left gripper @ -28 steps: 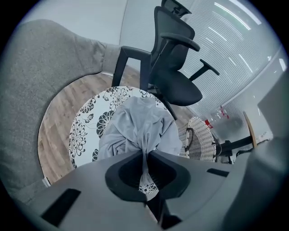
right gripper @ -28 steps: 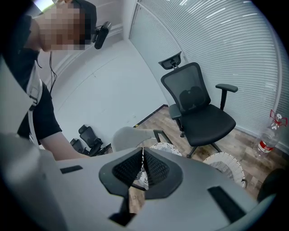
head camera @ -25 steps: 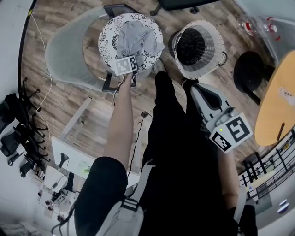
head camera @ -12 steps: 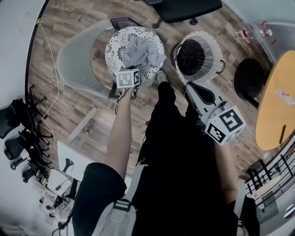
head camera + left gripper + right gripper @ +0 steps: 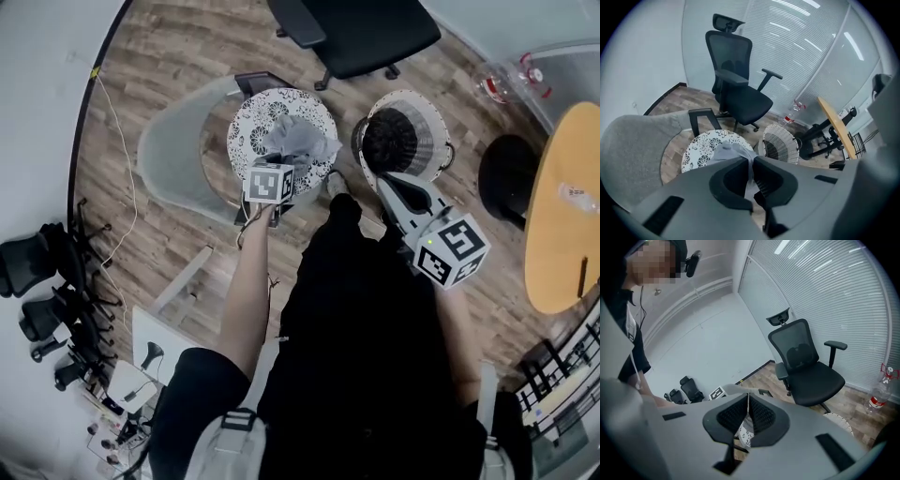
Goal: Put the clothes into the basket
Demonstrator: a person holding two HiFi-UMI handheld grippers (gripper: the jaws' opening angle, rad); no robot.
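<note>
A grey garment (image 5: 302, 141) hangs bunched over a round table with a black-and-white flower pattern (image 5: 251, 131), and my left gripper (image 5: 284, 161) is shut on its upper edge. In the left gripper view the grey garment (image 5: 727, 153) runs up between the closed jaws, with the flowered table (image 5: 701, 146) below it. The white wicker basket (image 5: 433, 124) stands just right of that table, dark inside; it also shows as the basket (image 5: 782, 140) in the left gripper view. My right gripper (image 5: 389, 184) hovers near the basket's front rim, shut, nothing in it (image 5: 748, 400).
A black office chair (image 5: 361, 33) stands behind the table and basket. A grey curved seat (image 5: 169, 155) wraps the table's left side. At the right are a black stool (image 5: 511, 173), a wooden tabletop (image 5: 562, 206) and a water bottle (image 5: 506, 80). A cable (image 5: 112, 141) trails over the floor.
My left gripper has risen with the grey garment, pulling it up into a taller bunch off the flowered table. The right gripper has stayed near the basket's front.
</note>
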